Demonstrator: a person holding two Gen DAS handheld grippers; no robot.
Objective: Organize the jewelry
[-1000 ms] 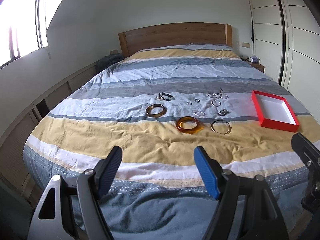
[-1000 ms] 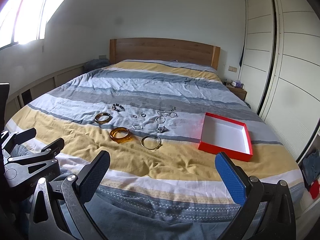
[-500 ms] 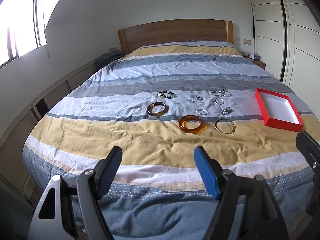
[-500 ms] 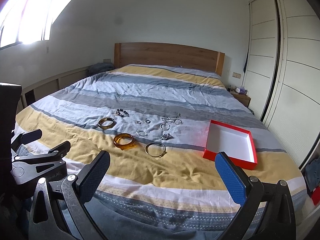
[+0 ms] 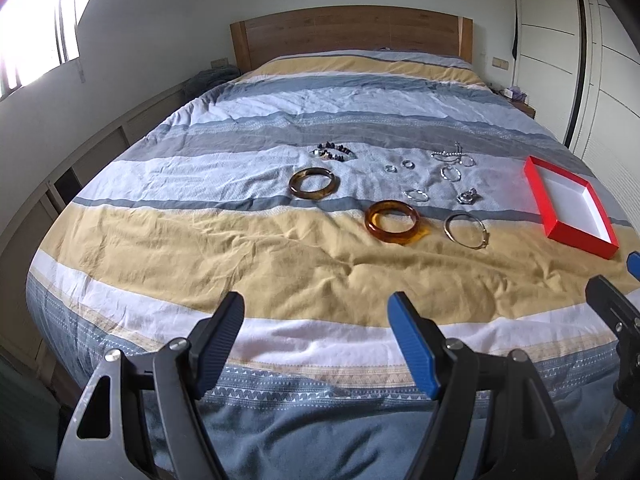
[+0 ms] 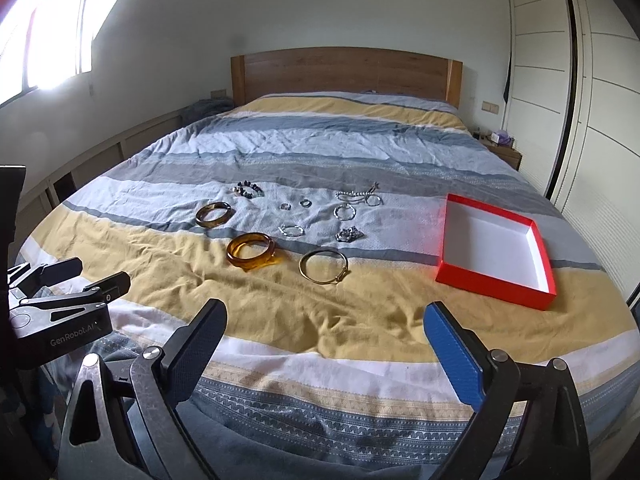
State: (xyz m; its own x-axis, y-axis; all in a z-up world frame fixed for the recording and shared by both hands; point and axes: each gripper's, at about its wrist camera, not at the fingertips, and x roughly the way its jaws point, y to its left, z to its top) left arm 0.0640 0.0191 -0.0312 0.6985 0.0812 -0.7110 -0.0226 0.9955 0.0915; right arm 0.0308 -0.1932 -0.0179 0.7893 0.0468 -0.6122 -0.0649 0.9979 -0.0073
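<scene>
Both claws gaping, empty. I'd send right gripper (image 6: 325, 334) low over metal bangle (image 6: 324, 266), pinch one rim, carry to red box (image 6: 496, 284); left gripper (image 5: 316, 334) idle

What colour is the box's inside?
White inside, red walls; clearest in the right wrist view.

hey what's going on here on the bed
A person holds two grippers, the left gripper and right gripper, both open and empty near the foot of the bed. Bangles, rings and chains lie spread on the duvet, among them an amber bangle. The red box beside them is empty; nothing is sorted yet.
</scene>
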